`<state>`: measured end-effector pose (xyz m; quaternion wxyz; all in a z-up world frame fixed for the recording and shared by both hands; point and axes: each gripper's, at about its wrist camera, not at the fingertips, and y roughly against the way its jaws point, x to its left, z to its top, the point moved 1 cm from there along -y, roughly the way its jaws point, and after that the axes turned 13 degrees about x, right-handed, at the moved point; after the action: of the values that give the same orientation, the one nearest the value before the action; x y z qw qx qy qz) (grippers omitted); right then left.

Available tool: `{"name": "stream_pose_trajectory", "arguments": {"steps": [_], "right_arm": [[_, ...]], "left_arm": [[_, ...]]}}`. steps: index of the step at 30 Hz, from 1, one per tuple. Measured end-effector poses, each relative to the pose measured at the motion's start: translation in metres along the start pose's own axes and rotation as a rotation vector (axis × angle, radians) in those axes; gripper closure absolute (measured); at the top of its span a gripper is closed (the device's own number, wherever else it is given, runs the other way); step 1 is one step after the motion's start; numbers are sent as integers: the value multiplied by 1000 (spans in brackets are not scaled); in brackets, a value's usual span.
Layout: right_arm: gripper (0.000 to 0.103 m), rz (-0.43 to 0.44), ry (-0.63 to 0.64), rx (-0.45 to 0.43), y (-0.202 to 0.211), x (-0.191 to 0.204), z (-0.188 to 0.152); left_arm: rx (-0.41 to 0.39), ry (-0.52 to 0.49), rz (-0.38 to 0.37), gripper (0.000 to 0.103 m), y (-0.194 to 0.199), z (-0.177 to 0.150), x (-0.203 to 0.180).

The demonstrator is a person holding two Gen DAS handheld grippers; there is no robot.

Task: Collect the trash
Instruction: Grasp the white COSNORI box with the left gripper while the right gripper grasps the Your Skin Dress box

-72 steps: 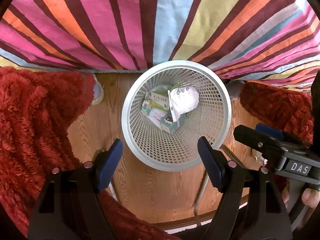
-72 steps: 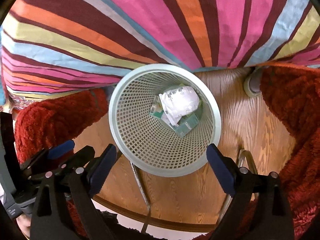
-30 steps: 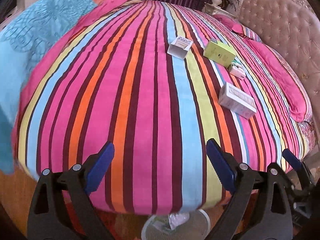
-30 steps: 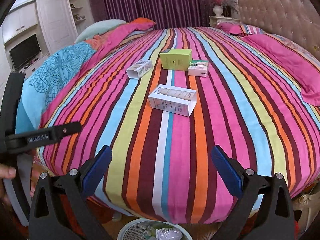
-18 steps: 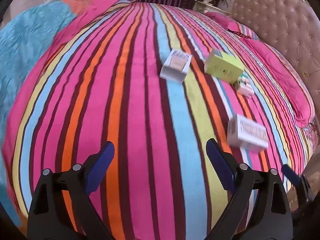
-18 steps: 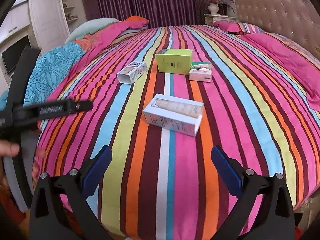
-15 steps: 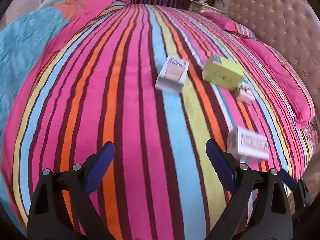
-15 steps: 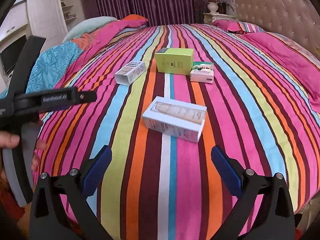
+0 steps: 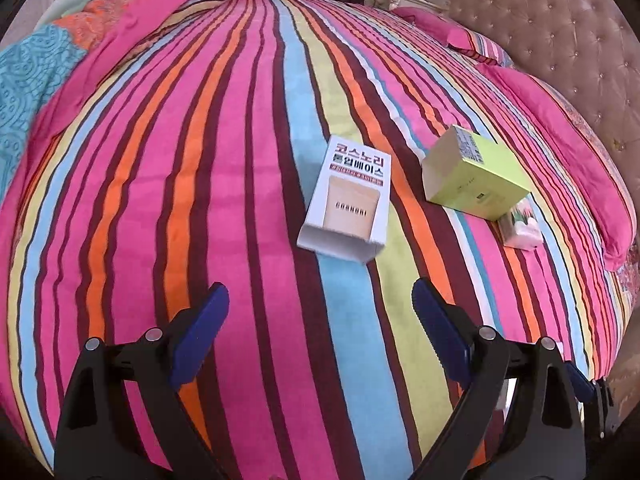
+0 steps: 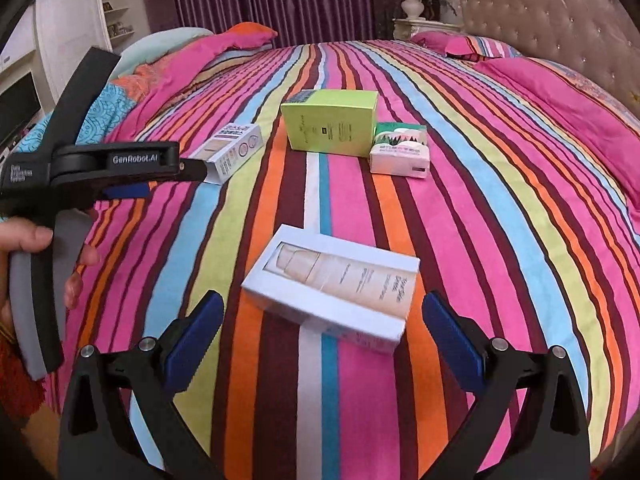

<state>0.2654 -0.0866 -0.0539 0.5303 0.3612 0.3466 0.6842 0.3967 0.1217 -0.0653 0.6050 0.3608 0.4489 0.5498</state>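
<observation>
We've swung both grippers up from the wastebasket to the striped bed. Left gripper (image 9: 320,312) & right gripper (image 10: 323,322) gape wide, empty. Right closes on white cosmetics box (image 10: 334,294); three boxes lie beyond.

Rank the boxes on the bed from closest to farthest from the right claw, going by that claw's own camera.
From the right claw:
1. Long white box, just ahead between the claw's tips.
2. Small white-and-green box, farther up, to the right.
3. Lime-green box, just behind it, center.
The slim white box, on the left, is too close to call against those two.
</observation>
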Motion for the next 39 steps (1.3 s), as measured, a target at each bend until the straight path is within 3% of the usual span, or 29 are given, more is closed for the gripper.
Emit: {"name": "stream_pose_trajectory", "arguments": {"steps": [16, 22, 23, 25, 27, 33, 39], "right_arm": [[8, -45, 60, 52, -36, 6, 25], [12, -25, 59, 61, -39, -1, 31], [18, -31, 62, 59, -38, -2, 31], [18, -35, 67, 58, -38, -4, 33], [19, -25, 64, 62, -39, -6, 35], [21, -37, 60, 54, -36, -8, 36], [21, -46, 42, 54, -28, -19, 35]], "left_arm": [[43, -55, 25, 13, -39, 44, -8], [35, -36, 34, 13, -47, 54, -10], [34, -29, 37, 16, -47, 56, -10], [33, -22, 51, 27, -49, 58, -10], [22, -25, 82, 51, -47, 60, -9], [16, -11, 96, 52, -43, 57, -5], [7, 4, 57, 52, -30, 37, -2]]}}
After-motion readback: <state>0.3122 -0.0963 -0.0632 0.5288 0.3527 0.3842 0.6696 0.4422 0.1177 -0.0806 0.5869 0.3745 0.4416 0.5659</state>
